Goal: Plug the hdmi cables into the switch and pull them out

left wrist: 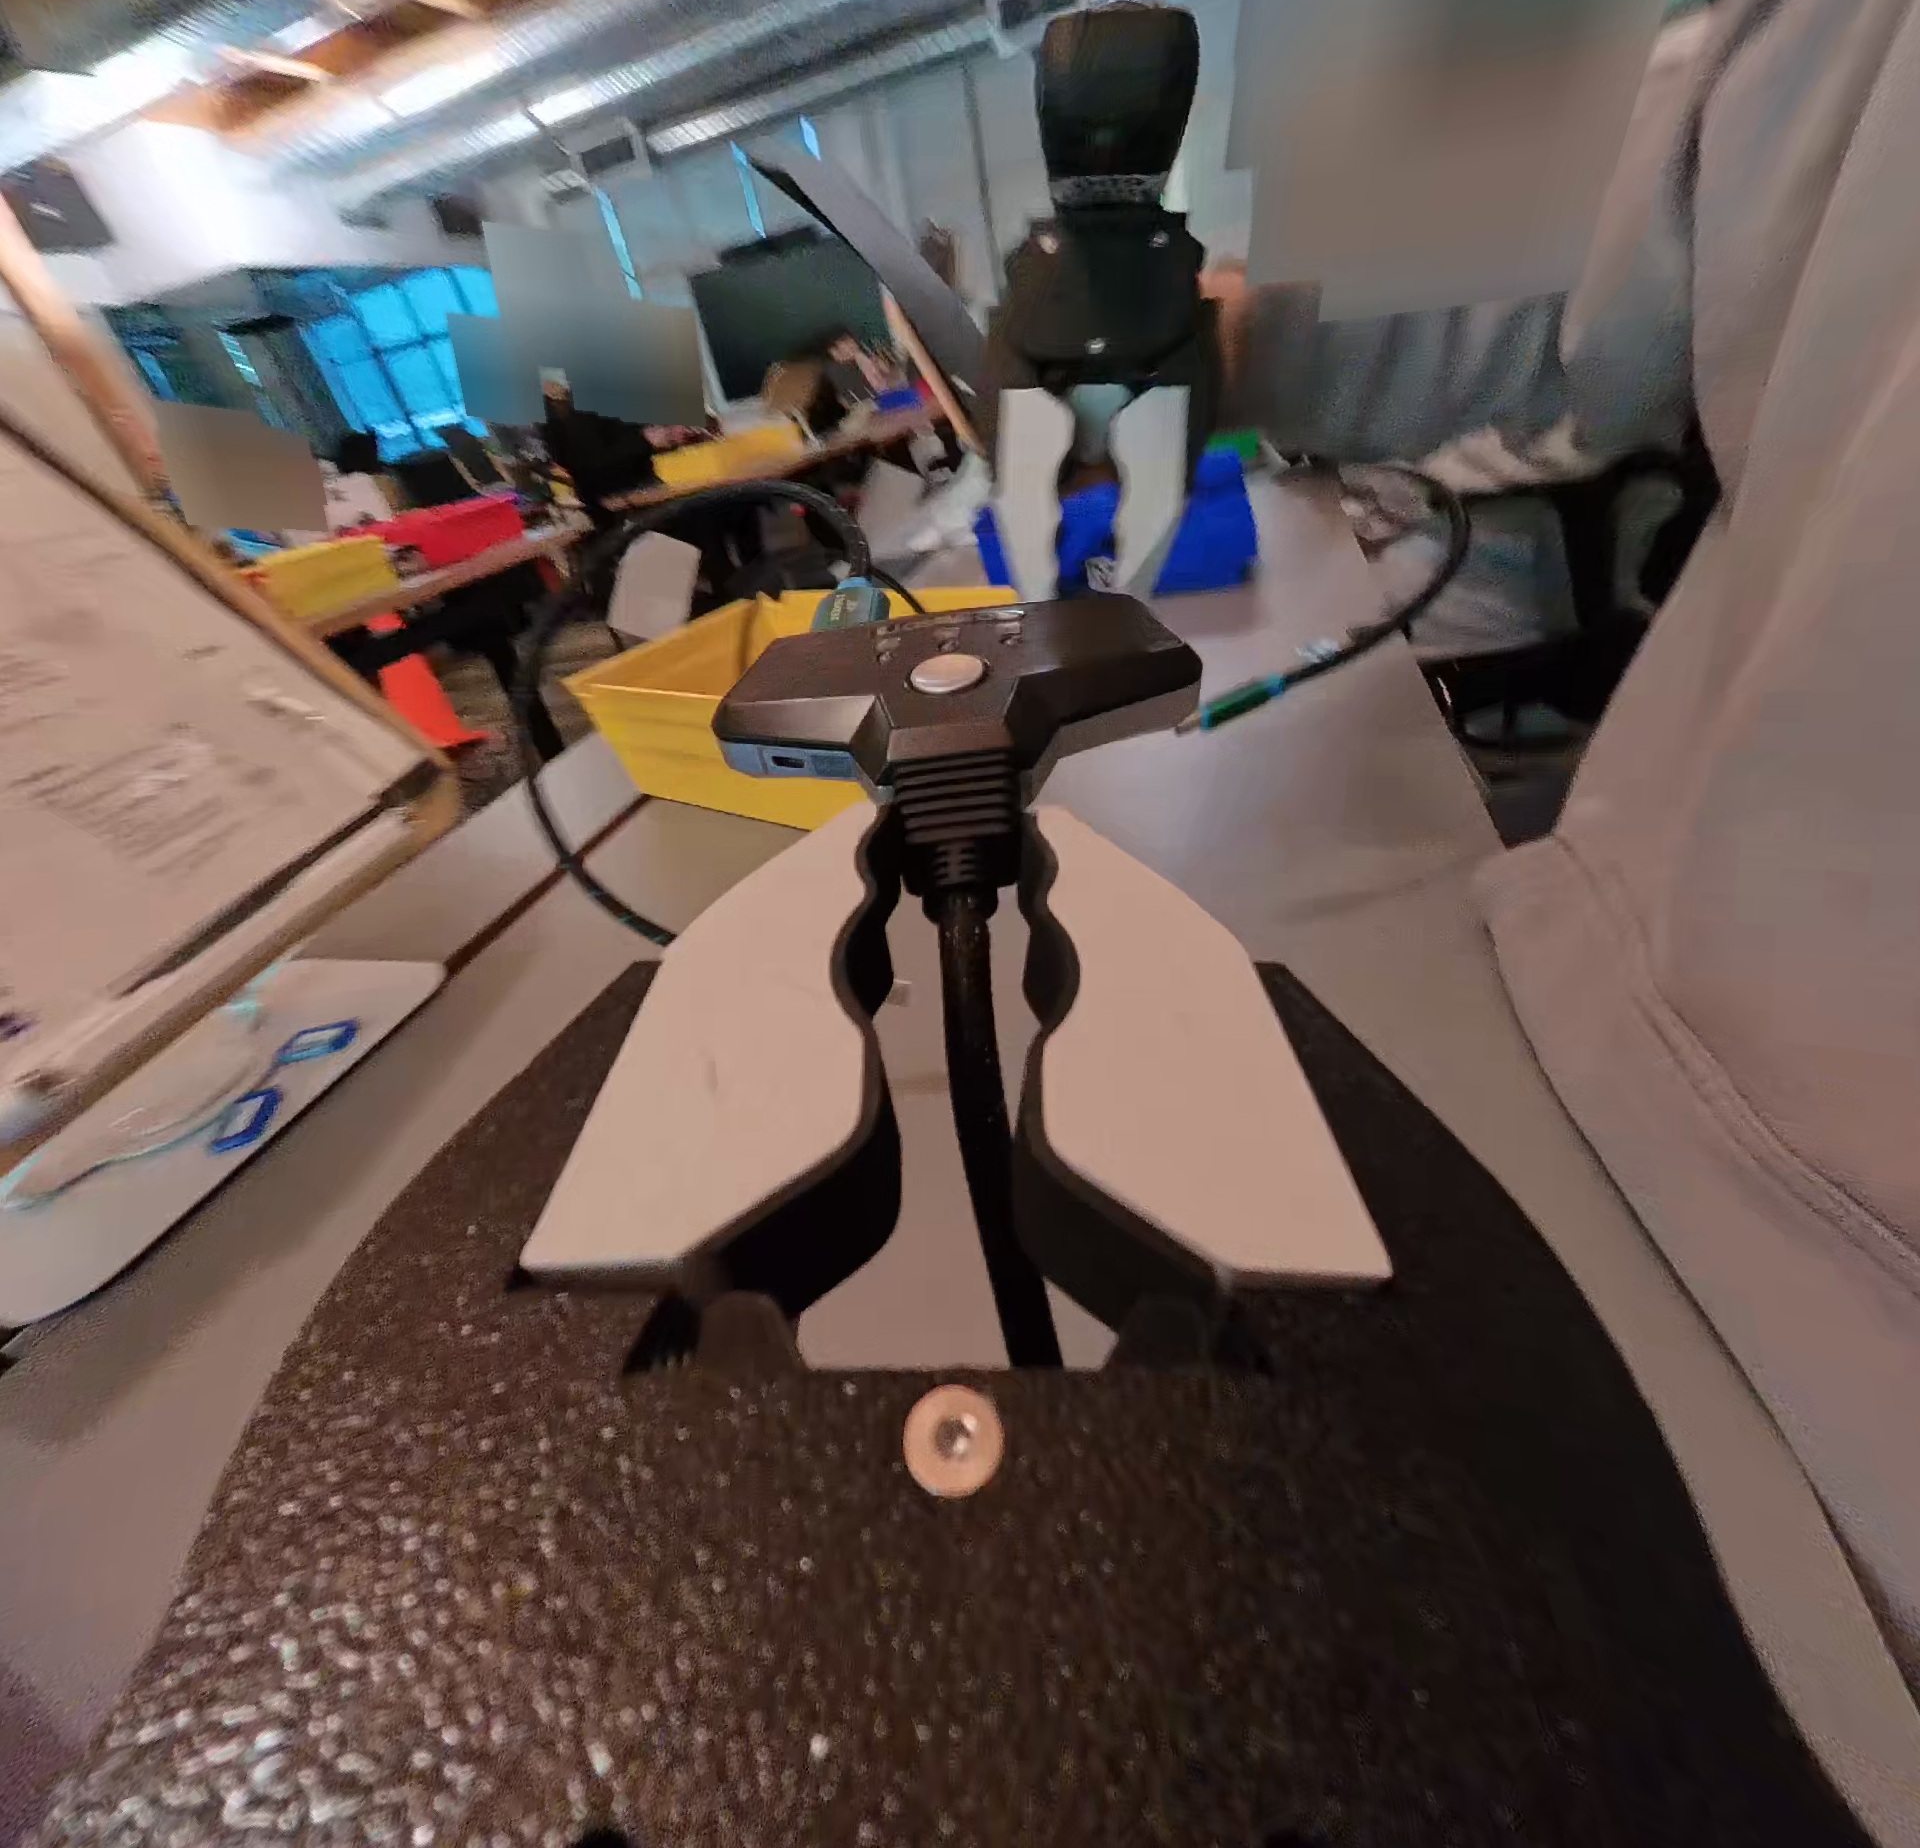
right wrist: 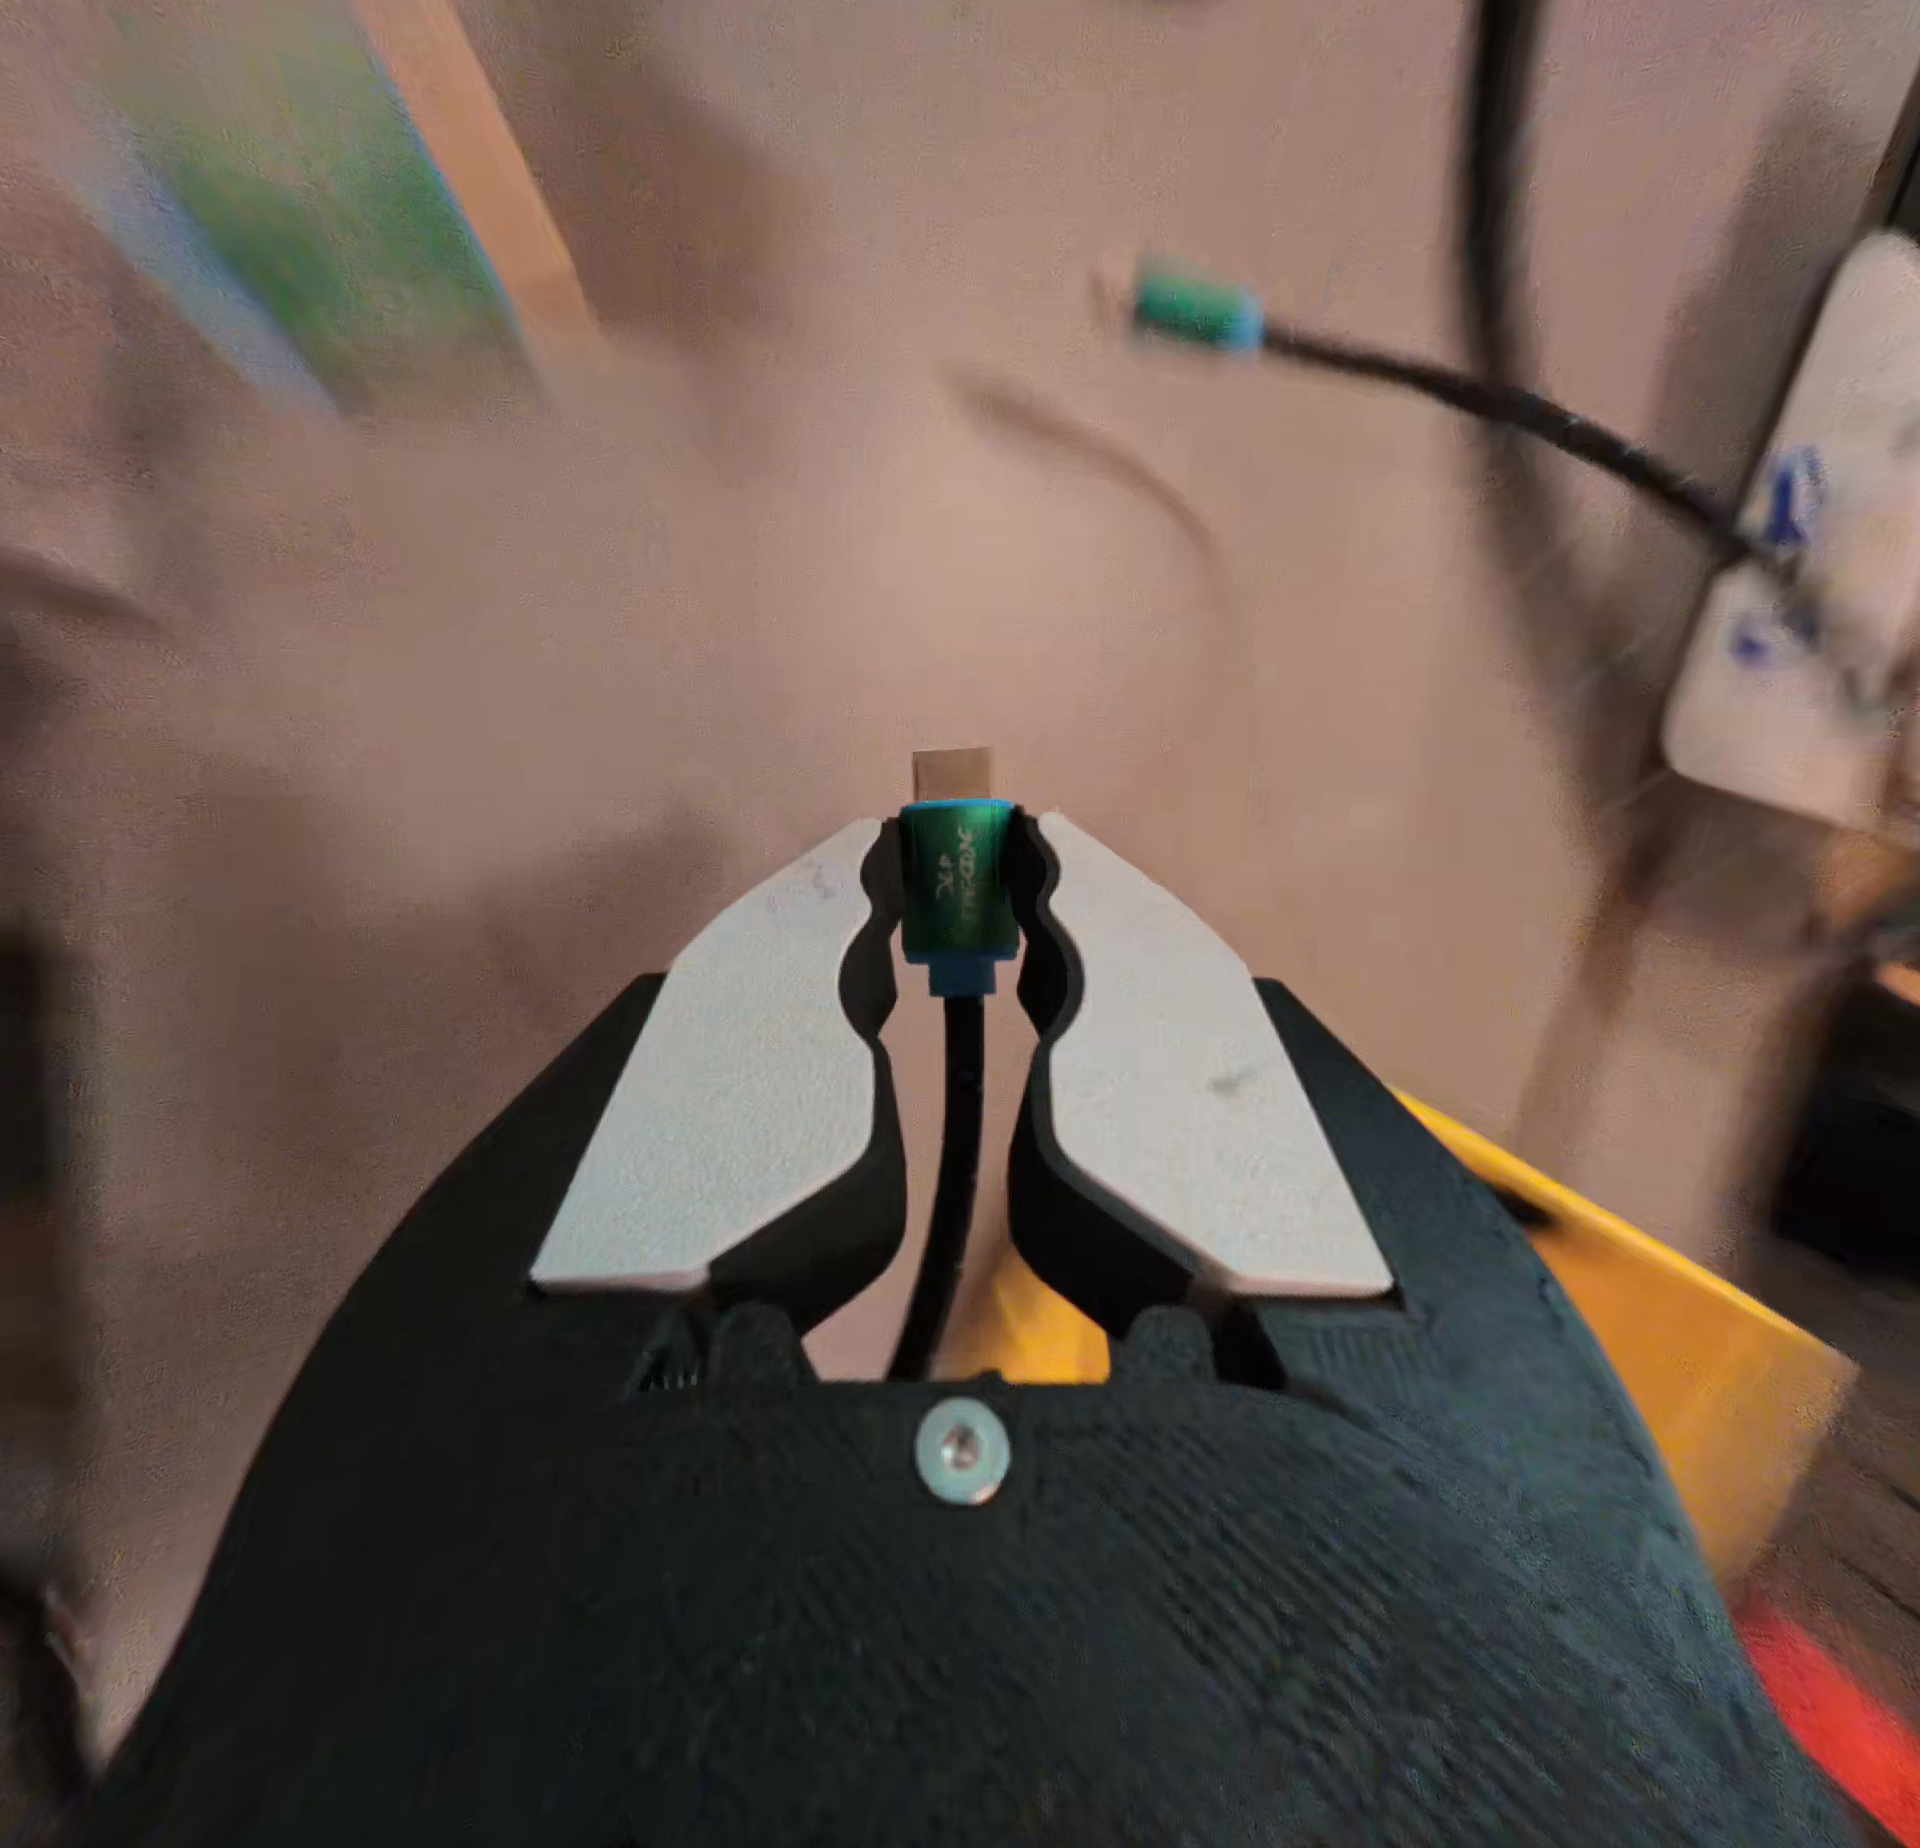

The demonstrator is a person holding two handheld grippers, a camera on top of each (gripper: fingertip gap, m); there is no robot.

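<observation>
Switch (left wrist: pixel 961 692) is held aloft by its ribbed cable neck in the closed left gripper (left wrist: pixel 956 863), a green HDMI plug (right wrist: pixel 956 894) is clamped in the right gripper (right wrist: pixel 956 863) farther off; misalignment from heavy motion blur could jam or bend the plug's metal tip.

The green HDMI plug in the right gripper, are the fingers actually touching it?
Touching. The right wrist view shows the right gripper shut on the green HDMI plug, both fingers pressing its sides, metal tip poking out.
</observation>
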